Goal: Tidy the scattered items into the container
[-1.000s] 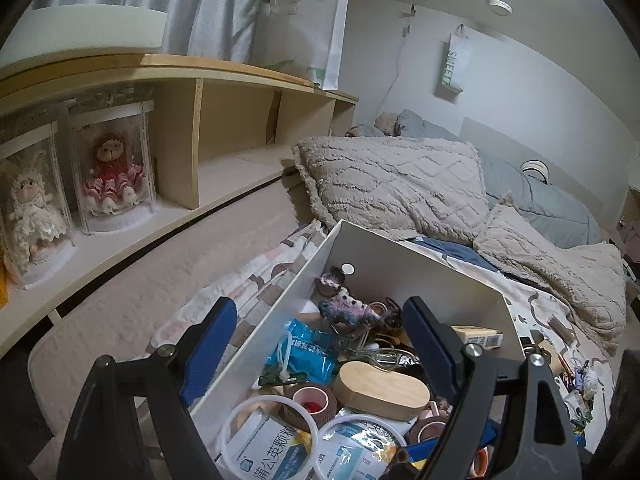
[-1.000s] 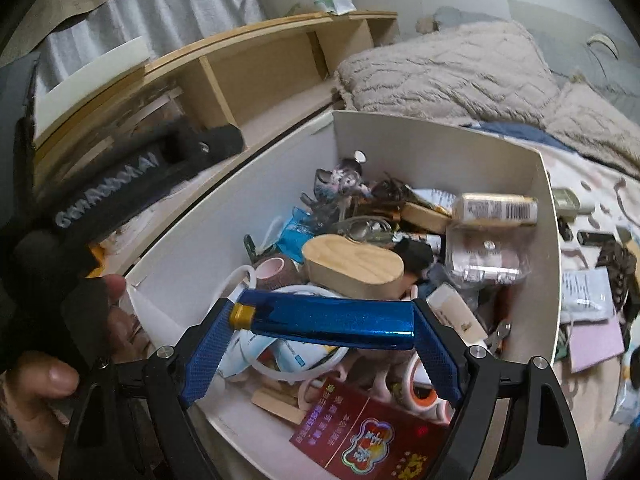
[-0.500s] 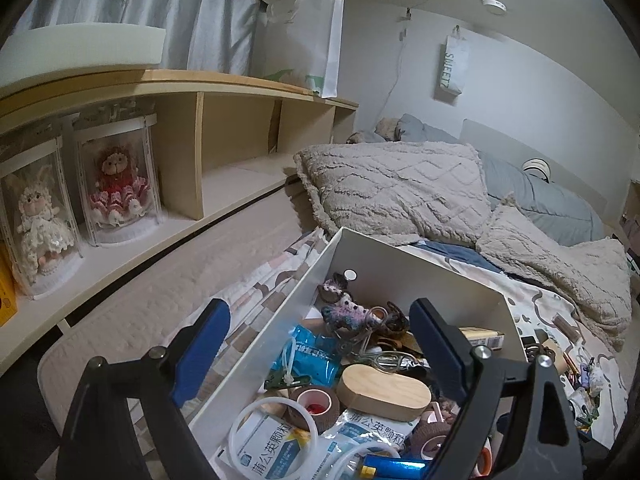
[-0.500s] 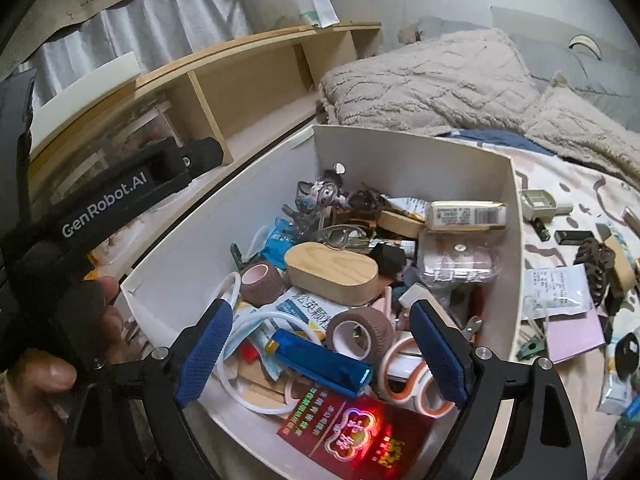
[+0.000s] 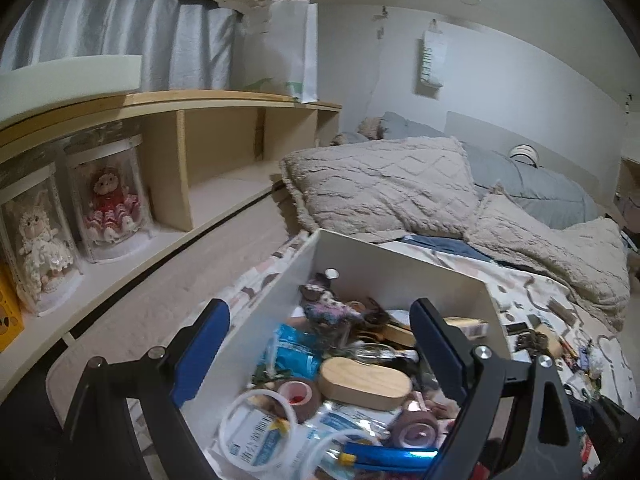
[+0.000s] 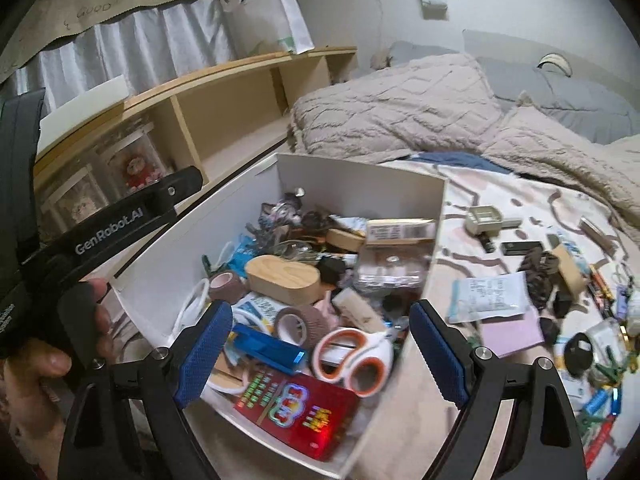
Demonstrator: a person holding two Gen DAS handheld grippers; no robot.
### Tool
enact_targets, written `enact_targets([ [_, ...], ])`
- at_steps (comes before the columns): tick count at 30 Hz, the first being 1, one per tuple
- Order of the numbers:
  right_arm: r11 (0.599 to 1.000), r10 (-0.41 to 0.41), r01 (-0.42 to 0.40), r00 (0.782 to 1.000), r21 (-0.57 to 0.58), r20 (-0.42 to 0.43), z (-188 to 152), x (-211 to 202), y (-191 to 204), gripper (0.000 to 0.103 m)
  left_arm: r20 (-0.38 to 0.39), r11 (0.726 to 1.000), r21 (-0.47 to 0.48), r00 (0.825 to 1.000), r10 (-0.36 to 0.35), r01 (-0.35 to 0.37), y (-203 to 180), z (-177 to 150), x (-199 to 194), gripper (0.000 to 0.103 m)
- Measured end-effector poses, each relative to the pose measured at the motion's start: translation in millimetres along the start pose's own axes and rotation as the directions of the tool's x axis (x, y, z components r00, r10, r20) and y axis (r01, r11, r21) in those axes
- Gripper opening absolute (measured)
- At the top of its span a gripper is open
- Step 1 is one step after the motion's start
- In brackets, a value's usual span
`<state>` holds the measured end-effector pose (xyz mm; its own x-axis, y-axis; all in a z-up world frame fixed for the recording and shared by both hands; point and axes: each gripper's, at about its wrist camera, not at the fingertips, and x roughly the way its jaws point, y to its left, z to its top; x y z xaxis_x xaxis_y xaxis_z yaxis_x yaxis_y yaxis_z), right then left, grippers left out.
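White open-top container [image 6: 360, 178] sits on the patterned bedsheet [image 6: 500, 196], beside the wooden shelf unit [image 6: 224, 116], beige pillows [image 6: 392, 108] behind it. Thin flat walls, rectangular, already crowded.

Inside: an oval wooden box [image 6: 282, 278] near the middle, a metallic blue tube [image 6: 267, 348] lying flat toward the near end, orange-and-white scissors [image 6: 354, 354] just right of the tube, a brown tape roll [image 6: 300, 322] between tube and wooden box, a shiny red packet [image 6: 298, 410] leaning on the near wall. A white ring [image 6: 192, 308] sits against the left wall, and a boxed item with a barcode [image 6: 400, 230] rests on the pile at the far right. Far corner holds a tangle of small stuff, too blurred to name.

Scattered items [image 6: 560, 288] are out on the sheet to the right of the container: a white pouch [image 6: 490, 294], a pink pad [image 6: 512, 330], a dark hair claw [image 6: 538, 270], small bits further right.

Right gripper [image 6: 320, 354] hangs above the container's near end, jaws wide, nothing between the pads; they have just been opening a bit more, and the blue tube lies loose below them. Left gripper [image 5: 320, 350] is wide apart too, empty, having just been opening, over the container's left side. In the right wrist view the left gripper's black body is at the left edge with the person's hand [image 6: 44, 364] wrapped on its grip.
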<state>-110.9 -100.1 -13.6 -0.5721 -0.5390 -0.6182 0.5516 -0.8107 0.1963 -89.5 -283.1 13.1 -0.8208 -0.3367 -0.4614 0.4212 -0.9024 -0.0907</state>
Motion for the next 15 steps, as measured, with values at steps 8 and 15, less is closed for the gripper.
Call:
enact_targets([
  [8,0.998,-0.063,0.063,0.998,0.009,0.024,-6,-26,-23,0.09,-0.001,0.998,0.04,0.999,-0.043,0.043,-24,-9,-18,0.097],
  [15,0.995,-0.101,0.101,0.994,0.013,0.046,-16,-43,-42,0.09,-0.016,0.993,0.049,0.994,-0.111,0.111,-37,-23,-36,0.103],
])
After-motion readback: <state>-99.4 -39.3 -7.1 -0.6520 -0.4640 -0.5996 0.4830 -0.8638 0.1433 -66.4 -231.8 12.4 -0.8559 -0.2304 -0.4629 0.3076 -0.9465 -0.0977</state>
